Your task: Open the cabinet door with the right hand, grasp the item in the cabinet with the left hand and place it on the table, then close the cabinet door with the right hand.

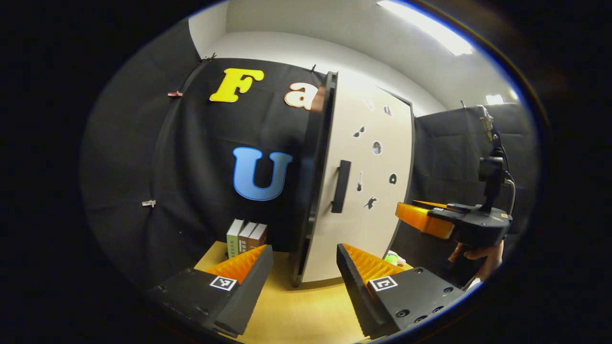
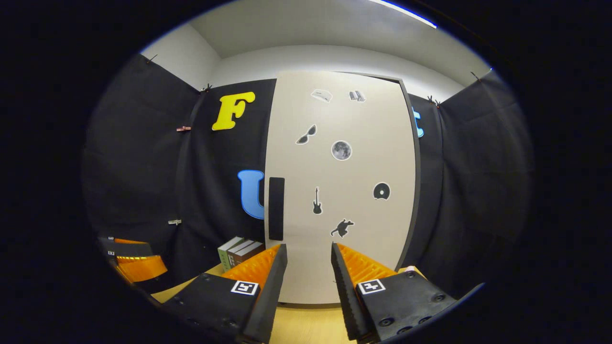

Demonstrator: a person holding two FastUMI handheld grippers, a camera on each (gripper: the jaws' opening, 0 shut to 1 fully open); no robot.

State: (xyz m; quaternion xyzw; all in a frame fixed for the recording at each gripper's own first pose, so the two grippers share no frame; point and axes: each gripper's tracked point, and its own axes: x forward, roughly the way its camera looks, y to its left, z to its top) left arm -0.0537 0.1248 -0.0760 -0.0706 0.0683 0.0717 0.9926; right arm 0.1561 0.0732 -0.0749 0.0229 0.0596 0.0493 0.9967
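Door: cabinet door (image 2: 342, 186) stands shut, as the right gripper view shows it flat-on; the left gripper view sees it edge-on beside the dark cabinet (image 1: 313, 157) side.
Handle: dark vertical bar handle (image 2: 276, 208) near the door's left edge, at mid height; the best place to take hold.
Handling: door looks a stiff, flat panel, likely light and swinging on hinges at the right edge; handle looks rigid and smooth, so a squeeze across its narrow width should hold better than a hook.
Stickers: small stickers (image 2: 341, 150) on the panel; no grip there.
Right gripper: right gripper (image 2: 308, 274) has jaws wide apart, empty, aimed at the door's lower part, handle just up and left of it.
Left gripper: left gripper (image 1: 303, 270) also wide and empty, over the desk (image 1: 301, 310) beside the cabinet.
Item: something small and green (image 1: 392, 258) peeks past the door's lower right corner; I cannot tell what it is. The item inside is hidden behind the door.
Books: books (image 1: 246, 237) stand upright on the desk left of the cabinet, well clear of the door's swing.
Risk: pads may slip off the handle if pulled askew.
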